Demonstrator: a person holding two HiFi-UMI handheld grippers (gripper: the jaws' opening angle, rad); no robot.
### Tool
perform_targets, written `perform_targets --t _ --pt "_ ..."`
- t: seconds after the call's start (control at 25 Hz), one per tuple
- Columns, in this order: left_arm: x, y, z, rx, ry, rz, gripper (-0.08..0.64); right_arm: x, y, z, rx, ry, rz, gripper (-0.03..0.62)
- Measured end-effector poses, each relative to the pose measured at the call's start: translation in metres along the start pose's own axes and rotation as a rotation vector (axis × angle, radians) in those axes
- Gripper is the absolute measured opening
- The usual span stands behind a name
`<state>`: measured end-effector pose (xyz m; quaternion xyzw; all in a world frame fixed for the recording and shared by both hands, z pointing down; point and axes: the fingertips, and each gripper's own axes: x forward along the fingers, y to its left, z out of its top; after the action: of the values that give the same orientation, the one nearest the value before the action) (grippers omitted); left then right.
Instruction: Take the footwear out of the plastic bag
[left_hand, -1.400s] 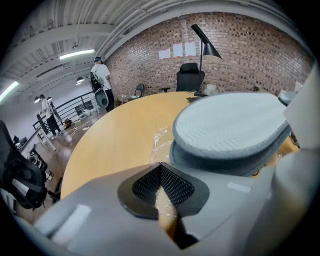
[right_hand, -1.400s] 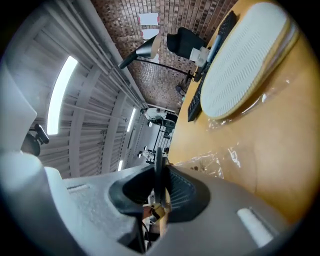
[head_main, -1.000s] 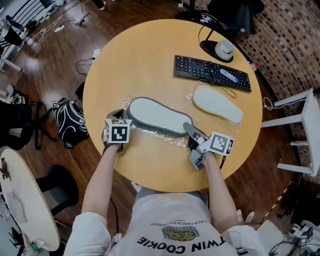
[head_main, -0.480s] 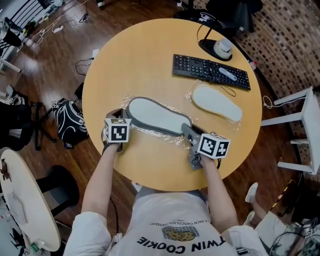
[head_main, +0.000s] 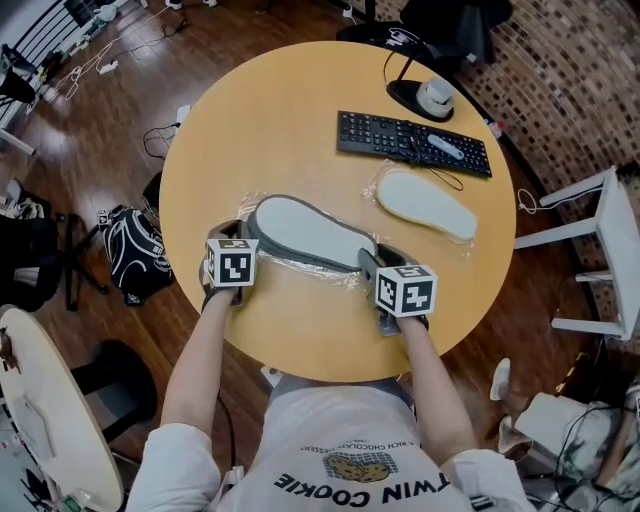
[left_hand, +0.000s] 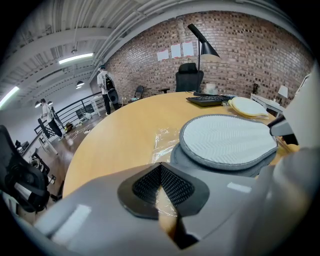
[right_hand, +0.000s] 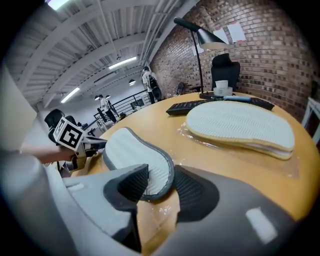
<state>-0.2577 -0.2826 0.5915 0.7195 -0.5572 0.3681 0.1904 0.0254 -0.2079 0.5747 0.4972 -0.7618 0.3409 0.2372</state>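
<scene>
A grey slipper (head_main: 305, 232) lies sole up on the round table, inside a clear plastic bag (head_main: 335, 277). At the slipper's left end, my left gripper (head_main: 238, 234) is shut on the bag's edge; its pads meet over the film (left_hand: 165, 141) just short of the slipper (left_hand: 227, 140). My right gripper (head_main: 368, 262) is at the slipper's right end. Its jaws are opening, and the slipper's rounded end (right_hand: 132, 152) lies between the pads (right_hand: 197, 192) without being squeezed.
A second, cream slipper (head_main: 425, 205) in its own plastic lies to the right, near the table's (head_main: 250, 110) edge. Behind it are a black keyboard (head_main: 412, 143) and a desk lamp's base (head_main: 420, 98). A white chair (head_main: 600, 240) stands beside the table.
My right gripper has slid left along the table toward the grey slipper's end, and its jaws have spread wider. The left gripper and the slipper have stayed put.
</scene>
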Motion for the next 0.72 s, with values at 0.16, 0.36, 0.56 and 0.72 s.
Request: perform_targets --t 0.16,0.36,0.56,0.72 --pt "-0.001 0.000 0.001 0.003 -0.001 -0.014 0.005 -0.003 -0.002 0.002 -0.063 -0.006 -0.082 0.156" --pt "-0.001 -0.002 0.000 0.018 0.019 -0.047 0.005 -0.012 -0.007 0.001 -0.094 -0.010 -0.151 0.169" --pt "-0.024 0.000 0.006 -0.011 -0.031 -0.012 0.005 -0.029 0.003 0.003 -0.130 -0.040 -0.130 0.170" --pt "-0.052 -0.018 0.006 -0.046 -0.091 -0.020 0.006 -0.041 0.015 -0.005 -0.163 -0.041 -0.084 0.170"
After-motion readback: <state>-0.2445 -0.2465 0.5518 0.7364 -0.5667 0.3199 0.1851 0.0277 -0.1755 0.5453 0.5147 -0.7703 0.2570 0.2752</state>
